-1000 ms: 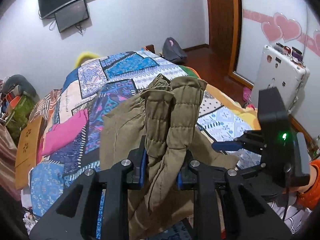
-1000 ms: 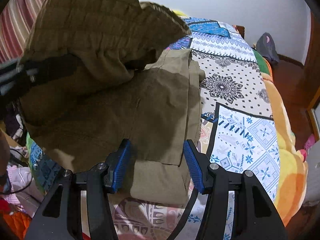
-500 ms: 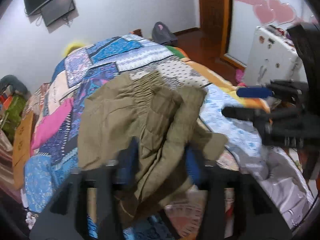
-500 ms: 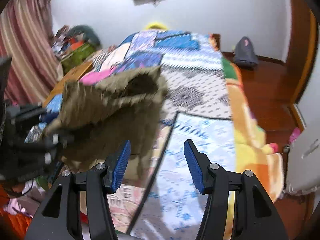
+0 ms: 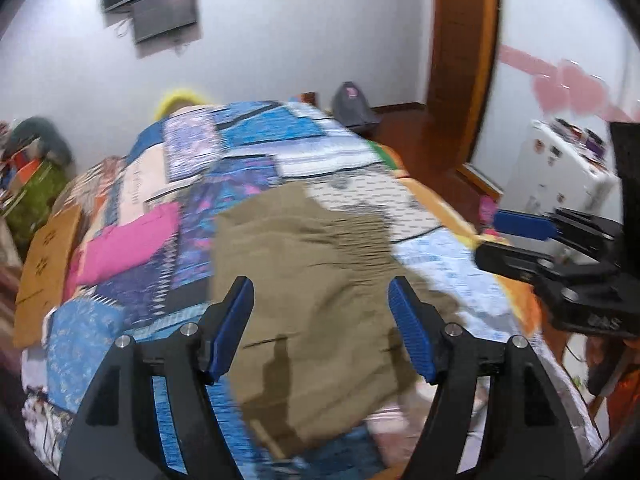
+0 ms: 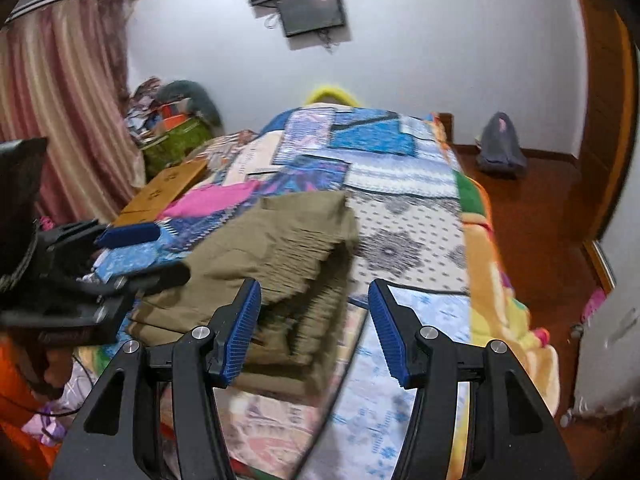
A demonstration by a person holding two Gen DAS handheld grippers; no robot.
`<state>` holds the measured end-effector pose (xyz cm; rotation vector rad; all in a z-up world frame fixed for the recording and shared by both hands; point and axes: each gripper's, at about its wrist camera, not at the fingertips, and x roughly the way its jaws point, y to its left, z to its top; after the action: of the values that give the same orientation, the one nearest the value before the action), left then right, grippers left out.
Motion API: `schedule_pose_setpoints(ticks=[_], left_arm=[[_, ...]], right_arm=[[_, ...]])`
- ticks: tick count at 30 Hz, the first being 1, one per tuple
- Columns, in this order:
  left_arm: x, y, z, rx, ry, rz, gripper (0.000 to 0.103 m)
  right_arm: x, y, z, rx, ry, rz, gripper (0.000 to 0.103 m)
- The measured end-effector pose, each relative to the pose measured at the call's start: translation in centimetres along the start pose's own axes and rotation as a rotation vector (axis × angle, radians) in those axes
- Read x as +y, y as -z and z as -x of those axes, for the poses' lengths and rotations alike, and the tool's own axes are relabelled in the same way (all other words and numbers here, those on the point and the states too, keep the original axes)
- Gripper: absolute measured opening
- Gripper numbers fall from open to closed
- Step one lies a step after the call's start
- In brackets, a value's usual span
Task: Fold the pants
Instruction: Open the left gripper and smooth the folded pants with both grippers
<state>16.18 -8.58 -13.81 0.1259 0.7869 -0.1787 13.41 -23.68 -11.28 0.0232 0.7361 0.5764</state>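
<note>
1. Two sets of tongs hang above the bed with nothing between their pads: the left gripper has just been opening and its jaws stand wide with no cloth between them, and the right gripper is parted too, holding nothing.
2. Just beyond the fingertips, the olive pants lie folded on the patchwork quilt, their gathered waistband doubled over the top towards the right gripper.
3. Risk, as I judge it: the fold looks loose and thick at the waistband edge, so the top layer may spring back or slide off square unless it is pressed flat.
4. Another risk: the two grippers are near each other over the cloth, each showing in the other's view, so a hasty reach for the same edge may knock them together or drag a layer askew.
5. Around: a pink cloth and a cardboard box lie beside the pants on the left, close enough to snag a wide sweep.
6. Further out, a wall screen, a curtain and a grey bag on the floor stand well apart and block nothing.
</note>
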Motion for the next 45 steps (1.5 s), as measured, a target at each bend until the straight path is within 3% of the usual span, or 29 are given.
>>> schedule_pose_setpoints(ticks=[7, 12, 18, 22, 29, 35, 40, 45], left_arm=[[5.3, 2.8, -2.3, 0.098, -0.089, 0.079, 0.070], [6.0, 6.2, -4.2, 0.172, -0.077, 0.091, 0.071], [6.3, 8.0, -3.5, 0.157, -0.037, 0.117, 0.076], [6.5, 7.8, -2.3, 0.146, -0.025, 0.094, 0.077], [8.3, 4.9, -0.8, 0.069, -0.100, 0.057, 0.077], [9.3, 1.5, -4.3, 0.080, -0.071, 0.035, 0.077], [8.8, 0.4, -9.5, 0.179, -0.054, 0.025, 0.077], [5.6, 2.4, -11.2, 0.172, -0.127, -0.150, 0.078]], right_arm=[[3.5, 0.0, -4.2, 0.043, -0.058, 0.068, 0.052], [4.2, 2.0, -7.4, 0.140, -0.020, 0.088, 0.053], [3.9, 3.8, -7.2, 0.163, 0.007, 0.108, 0.055], [3.7, 4.1, -6.5, 0.166, -0.002, 0.071, 0.055], [3.1, 4.2, -5.0, 0.152, 0.016, 0.005, 0.055], [2.8, 5.1, -5.3, 0.167, 0.010, -0.016, 0.055], [1.5, 5.0, -6.3, 0.194, 0.010, -0.021, 0.058], [-0.7, 4.4, -7.8, 0.236, 0.013, -0.005, 0.061]])
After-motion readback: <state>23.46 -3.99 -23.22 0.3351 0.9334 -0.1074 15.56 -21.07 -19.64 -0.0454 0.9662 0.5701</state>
